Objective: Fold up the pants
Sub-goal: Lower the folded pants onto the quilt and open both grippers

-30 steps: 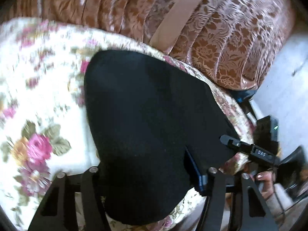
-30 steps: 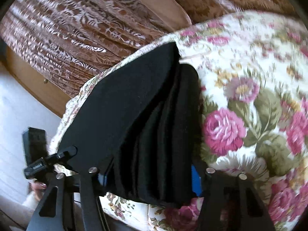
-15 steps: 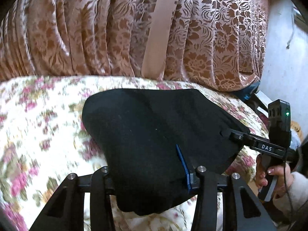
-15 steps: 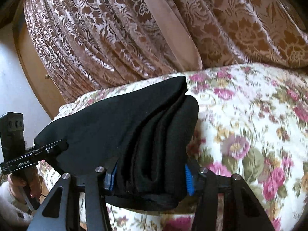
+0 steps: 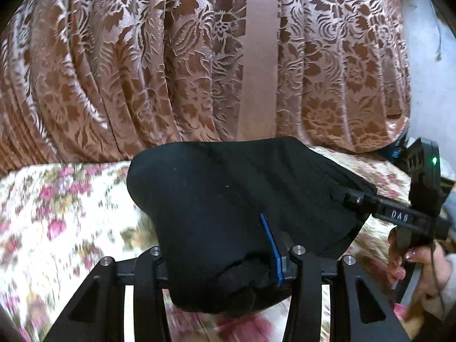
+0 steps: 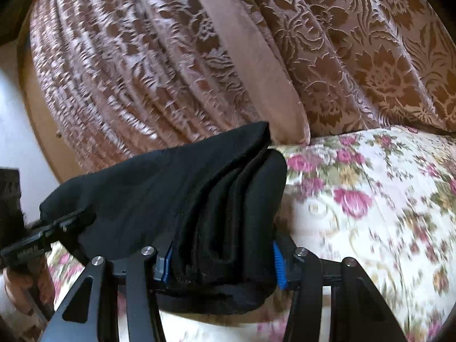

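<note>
Folded black pants (image 5: 242, 199), stacked in layers: being carried between the left gripper (image 5: 216, 259) and right gripper (image 6: 222, 259), each half-closed and pinching one end above the floral bedspread (image 6: 370, 199); risk, loose inner layers slipping out and unfolding.

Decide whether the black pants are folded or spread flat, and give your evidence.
Folded. The black pants form a compact bundle; the right wrist view shows several stacked layers along one edge, clamped between the right hand-held gripper pads above the floral bedspread.
</note>
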`<state>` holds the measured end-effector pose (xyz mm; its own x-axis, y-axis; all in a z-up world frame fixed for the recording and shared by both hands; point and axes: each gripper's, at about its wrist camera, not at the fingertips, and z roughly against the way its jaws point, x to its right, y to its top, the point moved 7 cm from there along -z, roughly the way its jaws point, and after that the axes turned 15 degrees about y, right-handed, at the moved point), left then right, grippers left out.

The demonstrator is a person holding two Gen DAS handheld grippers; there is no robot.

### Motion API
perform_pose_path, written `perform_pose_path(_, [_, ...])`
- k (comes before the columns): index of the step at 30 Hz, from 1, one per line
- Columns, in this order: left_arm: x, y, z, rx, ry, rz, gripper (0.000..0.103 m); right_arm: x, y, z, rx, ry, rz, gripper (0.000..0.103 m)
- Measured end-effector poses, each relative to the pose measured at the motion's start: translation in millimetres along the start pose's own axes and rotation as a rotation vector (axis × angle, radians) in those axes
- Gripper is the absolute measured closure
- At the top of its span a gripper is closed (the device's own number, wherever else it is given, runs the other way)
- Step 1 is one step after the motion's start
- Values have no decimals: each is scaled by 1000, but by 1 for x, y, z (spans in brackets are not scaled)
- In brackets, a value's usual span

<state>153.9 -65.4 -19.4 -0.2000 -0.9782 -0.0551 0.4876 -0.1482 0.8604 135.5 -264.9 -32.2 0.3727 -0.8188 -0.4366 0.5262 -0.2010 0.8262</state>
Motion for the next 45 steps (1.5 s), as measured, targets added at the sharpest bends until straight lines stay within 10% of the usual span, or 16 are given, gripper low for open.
perform_pose_path(9, [-20,12,-114,-59,68,-39,55,55,32,-83,-8,-87,-34,51])
perform_pose_path(16, [-30,-17,-132,-114,67,2,23,111,-3,-93,-41,-150,-190,32])
perform_pose_path(22, [-48,-25,-123,-158,108,95,6,121,-11,-88,-29,-141,-257,21])
perform_pose_path(31, [-37,-32,-55,-16,385,29,0,76,-26,-45,23,-232,-172,21])
perform_pose_path(45, [-24,-50,-3,37,454,59,0,9,-62,-6,43,-352,-8,20])
